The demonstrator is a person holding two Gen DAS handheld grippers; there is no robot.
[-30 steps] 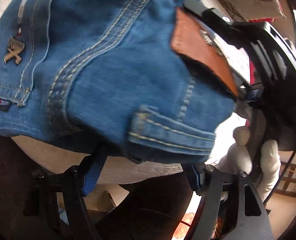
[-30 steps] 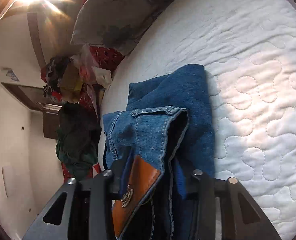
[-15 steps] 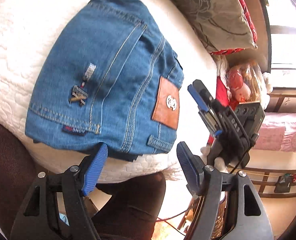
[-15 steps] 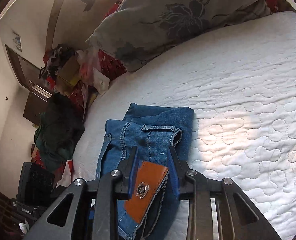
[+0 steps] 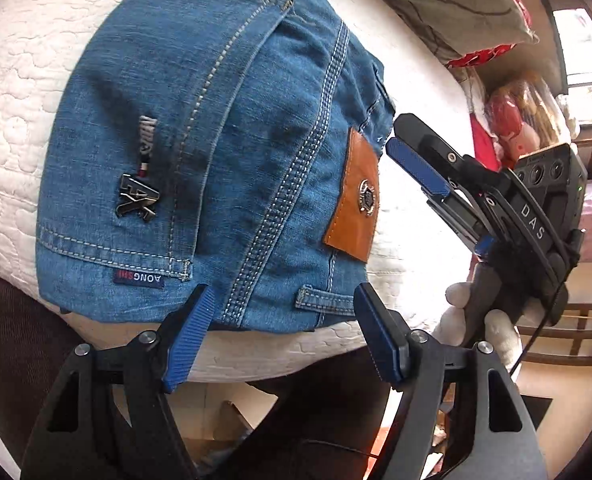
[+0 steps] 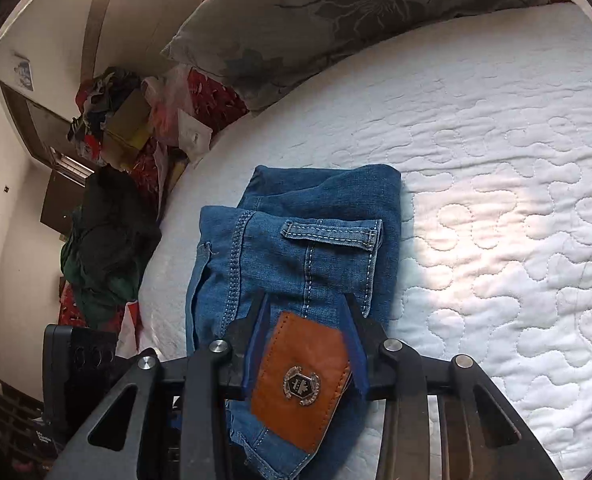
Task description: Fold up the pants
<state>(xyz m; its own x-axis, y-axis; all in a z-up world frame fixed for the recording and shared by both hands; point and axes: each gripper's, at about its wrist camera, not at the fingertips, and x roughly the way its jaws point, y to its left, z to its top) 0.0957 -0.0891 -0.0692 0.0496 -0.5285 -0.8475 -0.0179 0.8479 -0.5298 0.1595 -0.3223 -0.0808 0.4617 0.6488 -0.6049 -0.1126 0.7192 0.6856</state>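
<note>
Denim, folded down to a compact bundle, is lying flat on the white quilted bed [image 6: 496, 200] near its front edge: the pants [image 5: 216, 152] are resting with the back pocket and the orange leather patch [image 5: 356, 204] facing up. A second ago the waistband end was bunched up close against the left camera and pinched in the right tool; now both tools are backing away from the bundle. The left tool [image 5: 284, 332] is standing wide apart just in front of the pants' near edge, with nothing between its blue pads. The right tool [image 6: 306, 344] has just been opening; its jaws are sitting either side of the patch with clear gaps, so nothing is being gripped. In the left view it is hanging in the air beside the patch, carried by a white-gloved hand [image 5: 484, 320].

Judging by the tidy stack and both releases, the last fold is probably done and the task is close to finished. The grey flowered pillow [image 6: 336, 12] is lying beyond the pants, well apart.
</note>
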